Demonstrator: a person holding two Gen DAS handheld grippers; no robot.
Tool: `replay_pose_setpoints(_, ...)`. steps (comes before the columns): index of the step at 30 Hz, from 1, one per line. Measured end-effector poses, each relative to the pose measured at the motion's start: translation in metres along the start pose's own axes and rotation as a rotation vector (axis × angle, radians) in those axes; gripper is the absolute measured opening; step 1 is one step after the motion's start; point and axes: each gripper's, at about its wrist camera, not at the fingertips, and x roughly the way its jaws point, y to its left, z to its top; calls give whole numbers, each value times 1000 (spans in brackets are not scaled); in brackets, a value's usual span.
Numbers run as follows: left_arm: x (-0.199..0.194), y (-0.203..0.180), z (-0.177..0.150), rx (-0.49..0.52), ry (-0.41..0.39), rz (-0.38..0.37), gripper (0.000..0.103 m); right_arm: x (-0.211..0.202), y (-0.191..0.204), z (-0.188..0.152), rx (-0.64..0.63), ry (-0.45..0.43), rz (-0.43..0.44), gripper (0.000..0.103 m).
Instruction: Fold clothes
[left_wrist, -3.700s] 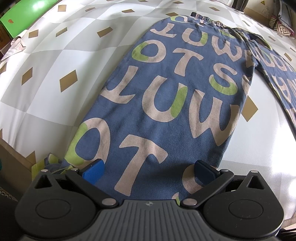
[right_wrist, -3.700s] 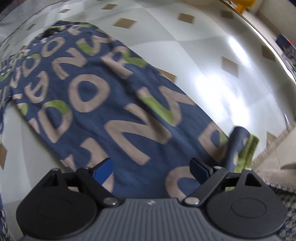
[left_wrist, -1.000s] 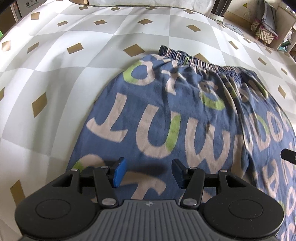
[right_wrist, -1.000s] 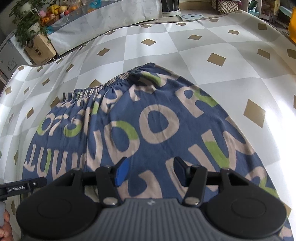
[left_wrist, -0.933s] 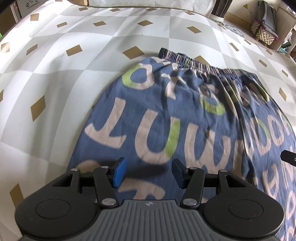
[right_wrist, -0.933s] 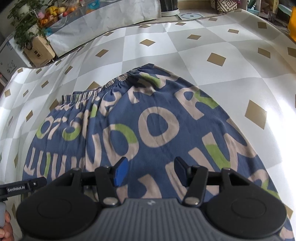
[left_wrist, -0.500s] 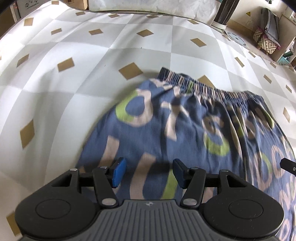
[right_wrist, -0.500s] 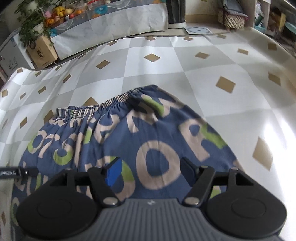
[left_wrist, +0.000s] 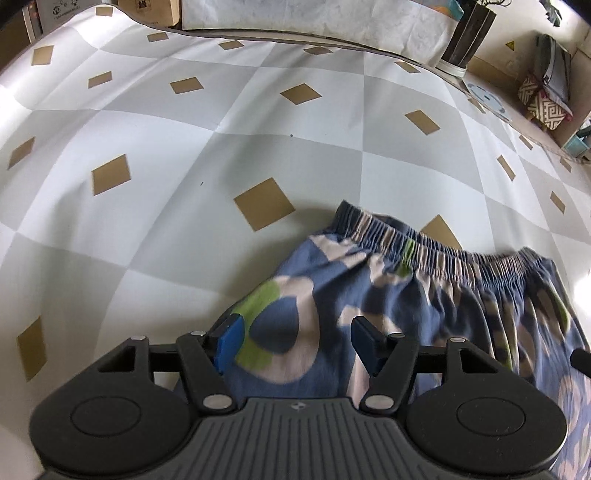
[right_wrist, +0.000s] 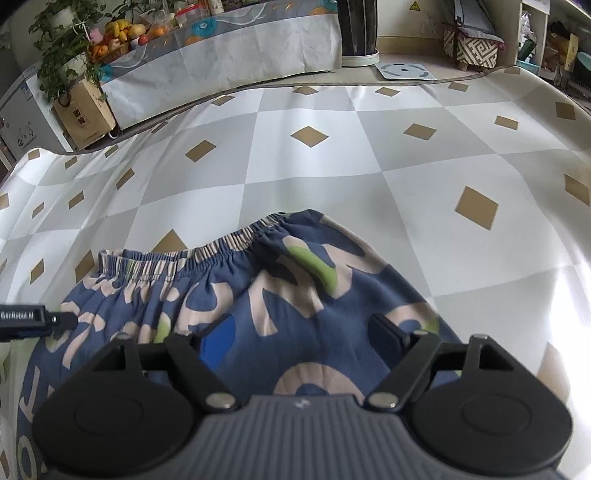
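So the blue letter-print pants (left_wrist: 424, 302) were lying flat on the checked mat (left_wrist: 184, 155), elastic waistband (left_wrist: 436, 251) at the far end from me, which is why I had both tools pointed steeply down over that top part. My left gripper (left_wrist: 297, 345) hung over the left hip side with its jaws apart, having just been opening, cloth under them but nothing pinched. Same deal with my right gripper (right_wrist: 301, 339) over the right hip: jaws spread even wider, just been opening too, nothing clamped. My guess is I was lining up one tool per waistband corner, so the next fold would come over evenly rather than skewed.
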Motion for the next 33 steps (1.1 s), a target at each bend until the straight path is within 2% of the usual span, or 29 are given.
replay_pose_setpoints(3, 7, -1, 7, 2, -9, -15, 71, 11, 1, -1, -25, 16, -14, 79)
replay_pose_setpoints(8, 16, -2, 16, 10, -17, -11, 71, 17, 4, 1, -50, 2, -23, 80)
replay_pose_setpoints(21, 33, -8, 30, 58, -11, -56, 75, 40, -3, 16, -96, -8, -64, 83)
replay_pose_setpoints(30, 44, -40, 22, 227, -31, -2, 75, 57, -1, 20, -140, -10, -94, 85)
replay_pose_setpoints(32, 43, -44, 20, 238, -43, -10, 66, 61, 1, 20, -154, -16, -99, 86)
replay_pose_setpoints(33, 42, -46, 20, 247, -47, -19, 57, 63, 1, 20, -156, -21, -95, 86)
